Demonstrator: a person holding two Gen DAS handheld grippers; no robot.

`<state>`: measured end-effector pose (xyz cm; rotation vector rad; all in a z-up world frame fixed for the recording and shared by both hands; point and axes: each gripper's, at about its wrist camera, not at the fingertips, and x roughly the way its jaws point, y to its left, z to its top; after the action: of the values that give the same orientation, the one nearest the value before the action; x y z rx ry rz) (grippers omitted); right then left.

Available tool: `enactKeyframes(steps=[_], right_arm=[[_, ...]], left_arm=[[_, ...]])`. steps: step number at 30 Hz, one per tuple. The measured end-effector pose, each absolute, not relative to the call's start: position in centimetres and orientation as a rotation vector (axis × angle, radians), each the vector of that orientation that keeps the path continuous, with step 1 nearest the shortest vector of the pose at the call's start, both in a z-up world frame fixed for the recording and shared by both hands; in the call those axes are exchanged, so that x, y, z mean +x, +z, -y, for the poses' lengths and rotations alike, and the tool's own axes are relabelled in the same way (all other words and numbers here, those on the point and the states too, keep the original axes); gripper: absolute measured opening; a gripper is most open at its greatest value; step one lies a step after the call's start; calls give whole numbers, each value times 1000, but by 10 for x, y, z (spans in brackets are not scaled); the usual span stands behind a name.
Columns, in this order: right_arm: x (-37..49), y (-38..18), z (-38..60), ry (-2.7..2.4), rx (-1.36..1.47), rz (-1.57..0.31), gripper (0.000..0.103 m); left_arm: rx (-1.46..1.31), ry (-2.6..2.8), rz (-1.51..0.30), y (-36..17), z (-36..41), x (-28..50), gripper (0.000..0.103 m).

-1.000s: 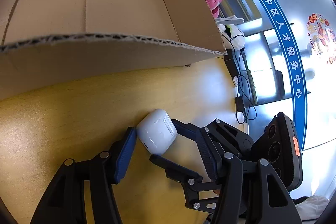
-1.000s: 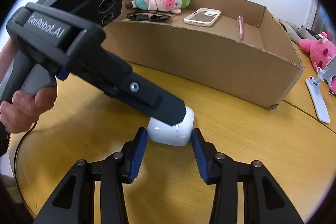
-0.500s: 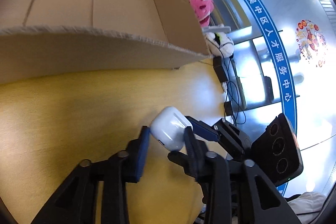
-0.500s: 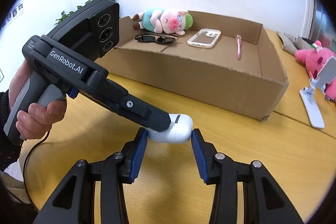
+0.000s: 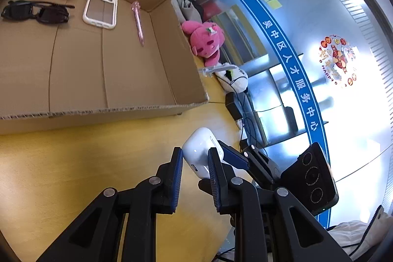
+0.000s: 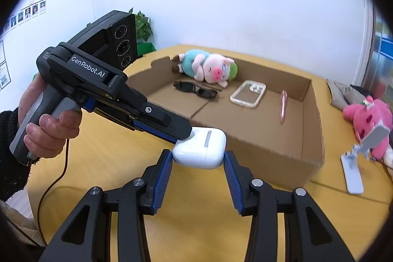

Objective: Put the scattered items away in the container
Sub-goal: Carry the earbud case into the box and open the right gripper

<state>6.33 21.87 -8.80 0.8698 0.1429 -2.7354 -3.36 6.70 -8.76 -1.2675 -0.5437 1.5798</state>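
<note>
The cardboard box (image 6: 312, 129) sat open on the yellow table (image 6: 122, 163), and inside it lay a plush pig (image 6: 208, 66), dark sunglasses (image 6: 196, 90), a clear phone case (image 6: 249, 93) and a pink pen (image 6: 283, 106). Off to the box's right — a pink plush toy (image 6: 368, 119) and a white phone stand (image 6: 353, 171) on the table. The box's near wall stood between the grippers and the box floor.

The white earbud case (image 6: 200, 151) was glossy and rounded, with a small silver strip on one face. It was in front of that near wall, outside the box, and whether it touched the table could not be told. The left gripper (image 5: 195, 163) was clamped on it from the side — blue pads pressed to the shell. The right gripper (image 6: 199, 165) had its fingers (image 6: 162, 176) against both ends too, gripping the same case.
</note>
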Motion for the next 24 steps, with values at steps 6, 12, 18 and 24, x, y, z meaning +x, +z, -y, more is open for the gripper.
enactKeyframes(steps=[6,12,18,24], right_arm=[[40,-66,-214,-2728,799,-196,43],[-3,-45,-210,-2699,755,-231,43],[-60,-44,-207,-2637,789,-176,43],[-113,-63,-201,-2543,900,-128,43]], left_arm=[[-1219,1612,533,-61,-56,-55,22],[-1181,1669,487,-33,-47,-95,22],[-1206,1705,472,-35,-37,-144,22],[-1286,1701,534,-66,-22,-186,22]])
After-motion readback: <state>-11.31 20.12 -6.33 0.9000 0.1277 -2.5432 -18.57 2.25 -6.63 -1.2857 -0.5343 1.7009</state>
